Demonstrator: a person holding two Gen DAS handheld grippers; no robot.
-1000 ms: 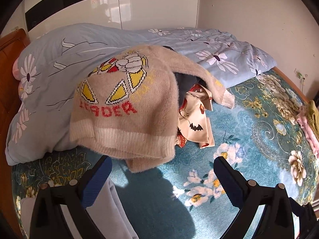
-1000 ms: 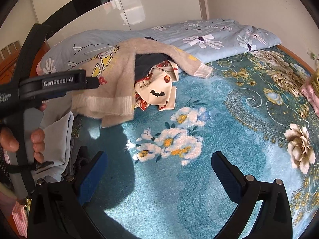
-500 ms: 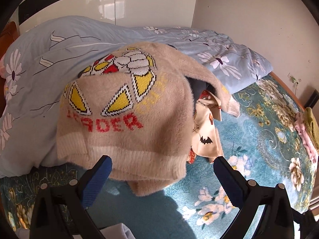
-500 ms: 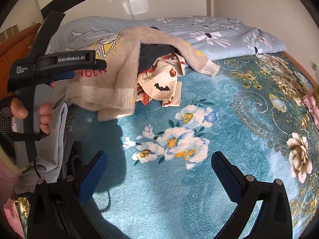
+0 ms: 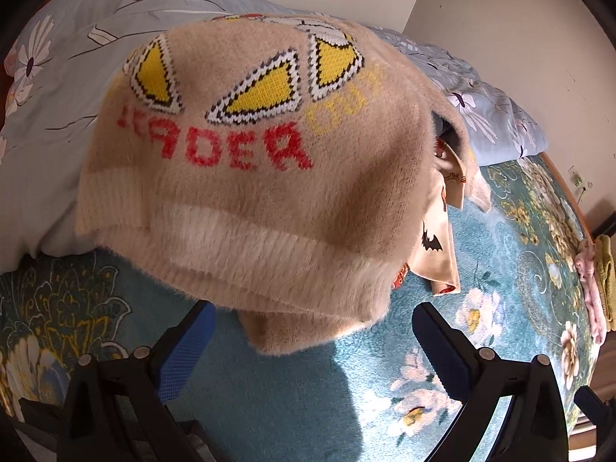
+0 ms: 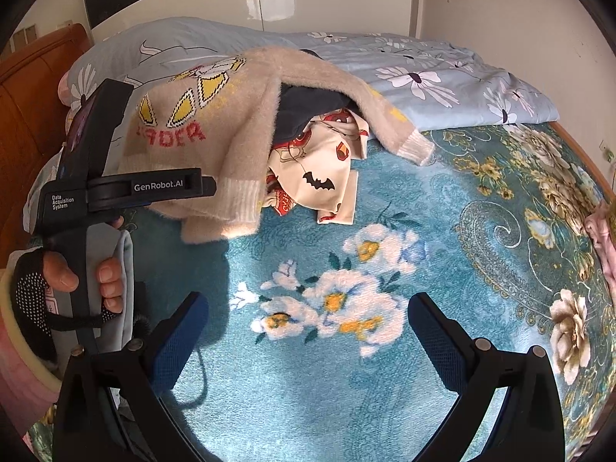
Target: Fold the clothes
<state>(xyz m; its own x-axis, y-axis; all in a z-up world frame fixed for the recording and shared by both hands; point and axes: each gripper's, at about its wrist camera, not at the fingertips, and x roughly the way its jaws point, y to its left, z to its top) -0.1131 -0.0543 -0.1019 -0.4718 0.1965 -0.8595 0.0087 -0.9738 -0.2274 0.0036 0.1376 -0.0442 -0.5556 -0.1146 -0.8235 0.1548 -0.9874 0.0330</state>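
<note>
While both tongs gape, left tongs [image 5: 310, 342] near sweater [image 5: 246, 177].

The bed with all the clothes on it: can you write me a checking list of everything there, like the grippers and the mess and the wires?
Surface: teal floral plush bedspread, sunlit, bare in front of the right gripper.
Job's things: fuzzy beige knit sweater with yellow shapes and red letters, heaped; cream bat-print garment and a dark garment tucked under it.
Clutter: pale grey cloth at the left edge; pink and yellow cloth at the right edge.
Grippers: left gripper open, close to the sweater's hem, holding nothing; right gripper open above bare bedspread.
Cables: a thin dark cord near the right gripper.
Surroundings: light blue flowered duvet, wooden headboard, white wall.
</note>
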